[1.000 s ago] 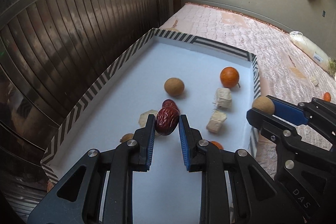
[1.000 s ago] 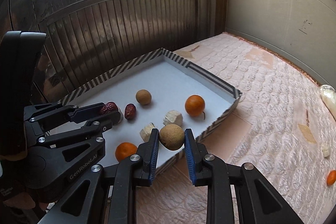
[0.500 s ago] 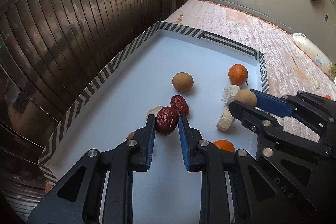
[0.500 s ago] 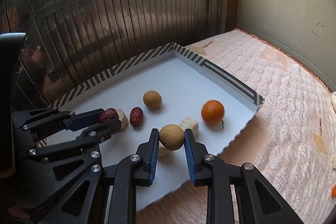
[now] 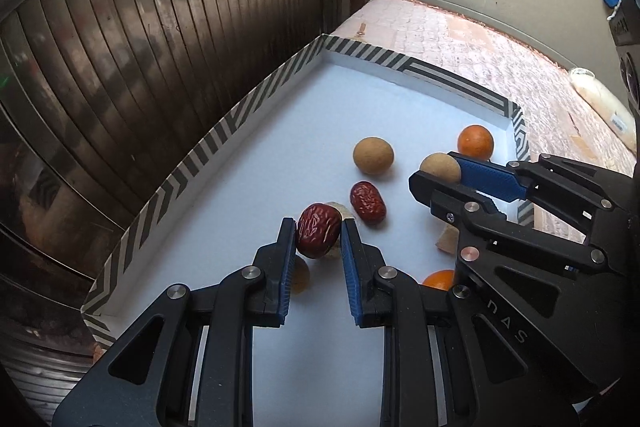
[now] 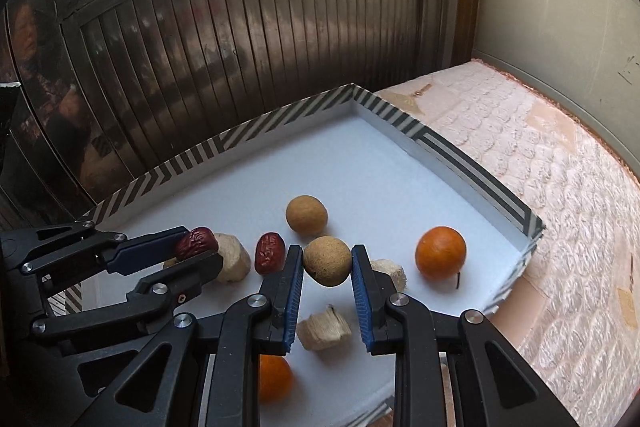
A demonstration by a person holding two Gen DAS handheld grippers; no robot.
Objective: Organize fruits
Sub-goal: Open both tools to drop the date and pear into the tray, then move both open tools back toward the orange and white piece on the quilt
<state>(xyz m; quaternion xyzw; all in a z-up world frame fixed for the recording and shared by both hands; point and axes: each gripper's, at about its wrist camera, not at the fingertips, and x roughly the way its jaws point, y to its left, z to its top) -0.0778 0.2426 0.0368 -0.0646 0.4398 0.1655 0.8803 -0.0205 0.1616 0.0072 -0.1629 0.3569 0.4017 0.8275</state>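
Note:
My left gripper [image 5: 319,233] is shut on a wrinkled red date [image 5: 318,229] and holds it above the white tray [image 5: 224,131], close to a second red date [image 5: 368,203] lying there. My right gripper [image 6: 326,261] is shut on a tan round fruit [image 6: 327,260] and holds it over the tray, near a matching tan fruit [image 6: 306,215] on the tray floor. The right gripper also shows in the left wrist view [image 5: 442,171], and the left gripper in the right wrist view [image 6: 196,247].
The tray has a striped rim [image 6: 460,155] and lies on a pink quilted mat [image 6: 560,167]. It also holds two oranges [image 6: 440,253] [image 6: 274,379] and several pale chunks [image 6: 323,329]. A ribbed metal shutter [image 5: 140,47] stands along the tray's left side.
My right gripper has carried the tan fruit from outside the tray's rim to above its middle. My left gripper has moved slightly forward toward the lying date with its date.

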